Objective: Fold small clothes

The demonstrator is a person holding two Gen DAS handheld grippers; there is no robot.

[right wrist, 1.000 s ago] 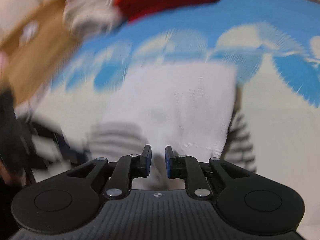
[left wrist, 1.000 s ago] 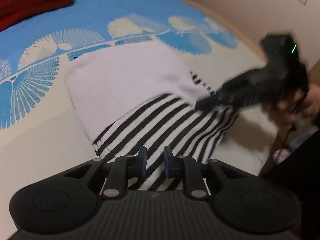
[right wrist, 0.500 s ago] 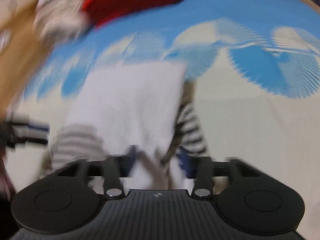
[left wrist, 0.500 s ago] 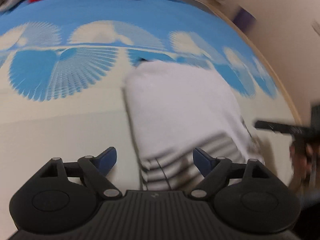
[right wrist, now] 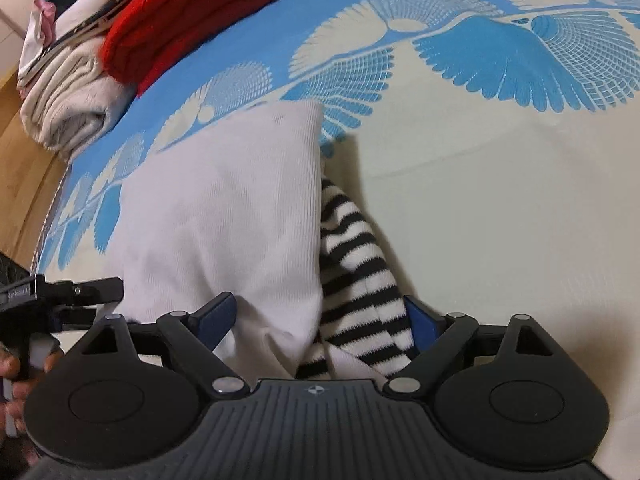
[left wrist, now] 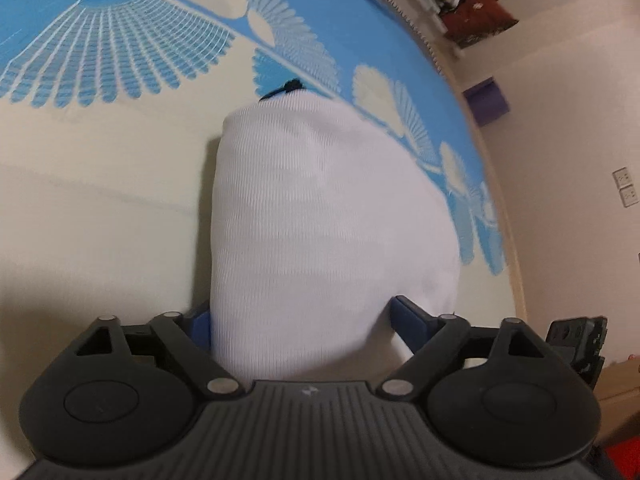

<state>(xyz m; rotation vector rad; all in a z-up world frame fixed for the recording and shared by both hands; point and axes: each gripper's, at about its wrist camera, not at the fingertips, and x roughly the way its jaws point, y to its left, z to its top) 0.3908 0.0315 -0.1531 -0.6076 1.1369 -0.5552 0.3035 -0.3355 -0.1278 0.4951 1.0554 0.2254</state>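
Note:
A small garment, white (left wrist: 328, 208) with a black-and-white striped part (right wrist: 356, 264), lies folded on the bed cover (left wrist: 100, 200). In the left wrist view only its white panel shows, with a black tie (left wrist: 290, 86) at the far end. My left gripper (left wrist: 302, 316) is open low over the near end, the white cloth between its blue fingers. My right gripper (right wrist: 320, 316) has its jaws opening, with the white fold (right wrist: 224, 208) and the striped sleeve between them. The left gripper (right wrist: 80, 292) shows at that view's left edge, held by a hand.
A folded red knit (right wrist: 192, 12) lies on a beige folded pile (right wrist: 68, 108) at the far corner of the blue and cream bed cover (right wrist: 500, 200). The bed's edge, a wall with sockets (left wrist: 624, 192) and a purple box (left wrist: 486, 102) are to the right.
Both grippers went from shut to open and dropped closer to the garment. The left wrist rolled, and its view now shows only the white panel, no stripes.

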